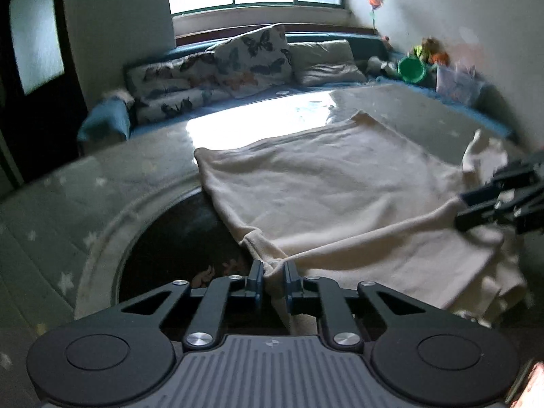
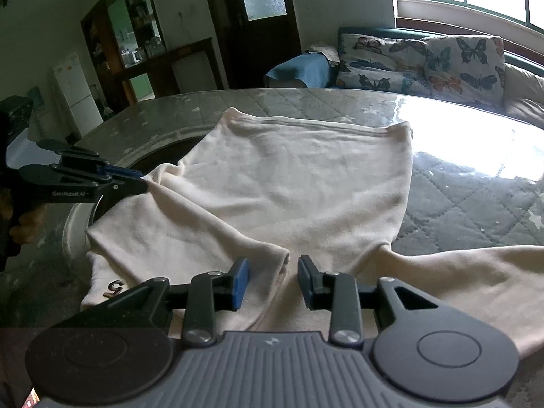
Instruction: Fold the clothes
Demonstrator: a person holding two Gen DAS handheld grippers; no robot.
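A cream sweatshirt [image 1: 340,183] lies spread on a round table [image 1: 102,176] under a grey quilted star cover. My left gripper [image 1: 274,272] is at the near edge, shut on a bunched corner of the cloth. In the right wrist view that left gripper [image 2: 141,180] pinches the garment's left side, pulling a ridge across it. My right gripper [image 2: 273,273] is open and low over a folded edge of the sweatshirt [image 2: 289,187], with cloth lying between its fingers [image 2: 239,282]. A sleeve [image 2: 476,272] trails off to the right. From the left wrist view the right gripper [image 1: 469,209] is blurred.
A dark round patch [image 1: 183,238] shows in the table beside the garment. Behind the table stands a sofa with butterfly cushions [image 1: 251,57], a green bucket [image 1: 411,69] and toys. A dark door [image 2: 261,17], a cabinet [image 2: 136,34] and a white fridge [image 2: 73,91] line the far wall.
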